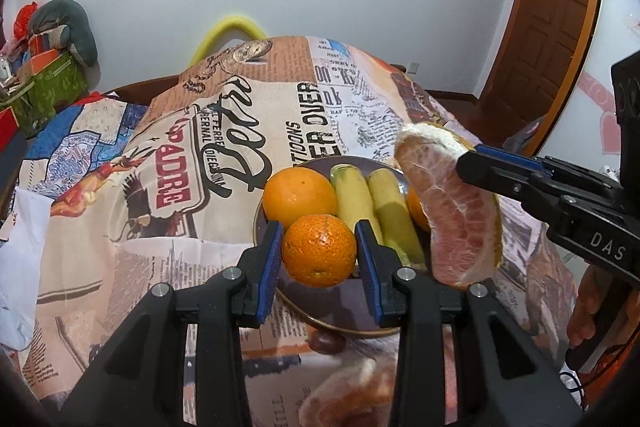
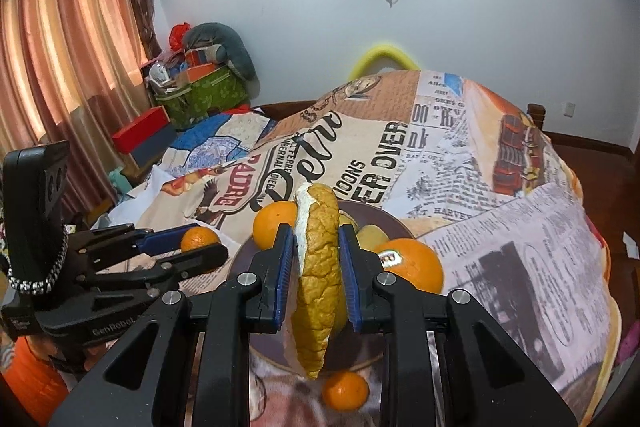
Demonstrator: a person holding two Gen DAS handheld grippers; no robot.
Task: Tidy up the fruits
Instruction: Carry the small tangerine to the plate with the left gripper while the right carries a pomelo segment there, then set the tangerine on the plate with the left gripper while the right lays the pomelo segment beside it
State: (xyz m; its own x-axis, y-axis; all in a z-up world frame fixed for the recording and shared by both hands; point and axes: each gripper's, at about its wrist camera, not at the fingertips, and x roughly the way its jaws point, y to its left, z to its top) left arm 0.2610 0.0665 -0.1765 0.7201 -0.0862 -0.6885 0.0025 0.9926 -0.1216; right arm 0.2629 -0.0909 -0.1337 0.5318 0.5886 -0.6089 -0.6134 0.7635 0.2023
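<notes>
My left gripper (image 1: 319,254) is shut on a small mandarin (image 1: 319,250) and holds it above the near rim of a dark plate (image 1: 344,319). The plate holds an orange (image 1: 299,195), two yellow bananas (image 1: 374,205) and another orange (image 2: 412,261). My right gripper (image 2: 316,267) is shut on a pomelo wedge (image 2: 318,275), held upright over the plate; the wedge's pink flesh shows in the left wrist view (image 1: 456,219). The left gripper also shows in the right wrist view (image 2: 188,247), with the mandarin (image 2: 199,237).
The table is covered by a newspaper-print cloth (image 1: 224,147). A loose mandarin (image 2: 345,389) and a small dark fruit (image 1: 326,341) lie on the cloth near the plate's front edge. Boxes and a green bag (image 2: 200,95) stand at the far left, a wooden door (image 1: 540,39) at the right.
</notes>
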